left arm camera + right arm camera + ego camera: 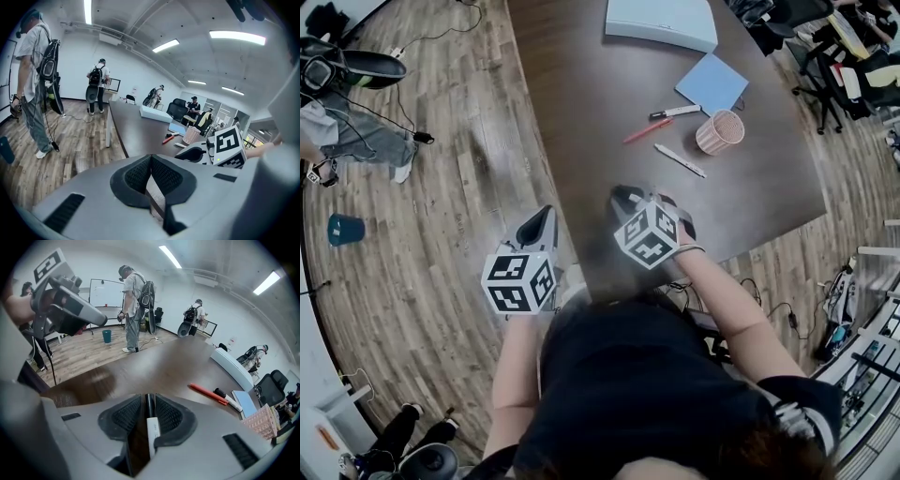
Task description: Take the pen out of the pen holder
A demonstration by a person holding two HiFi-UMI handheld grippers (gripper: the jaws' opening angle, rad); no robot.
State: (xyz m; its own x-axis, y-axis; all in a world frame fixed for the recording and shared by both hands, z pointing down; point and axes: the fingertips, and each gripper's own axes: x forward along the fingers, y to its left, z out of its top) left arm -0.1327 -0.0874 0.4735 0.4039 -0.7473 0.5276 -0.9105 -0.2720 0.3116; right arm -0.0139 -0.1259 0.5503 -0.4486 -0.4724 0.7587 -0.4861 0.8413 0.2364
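Note:
The pink mesh pen holder (pixel 719 131) stands on the dark table (pixel 581 103), far from both grippers. My right gripper (pixel 147 401) hangs low over the table's near edge. A white pen with a black cap (pixel 152 432) lies between its jaws, against the right pad, with a dark gap on its left side. My left gripper (pixel 151 161) is shut with nothing in it, held off the table's left edge over the wooden floor. In the head view the right gripper (pixel 625 199) is right of the left gripper (pixel 547 216).
A red pen (pixel 647 130), a black-capped marker (pixel 675 112) and a white pen (pixel 680 160) lie beside the holder. A blue notebook (pixel 712 82) and a white box (pixel 661 21) sit farther back. Several people stand on the floor to the left.

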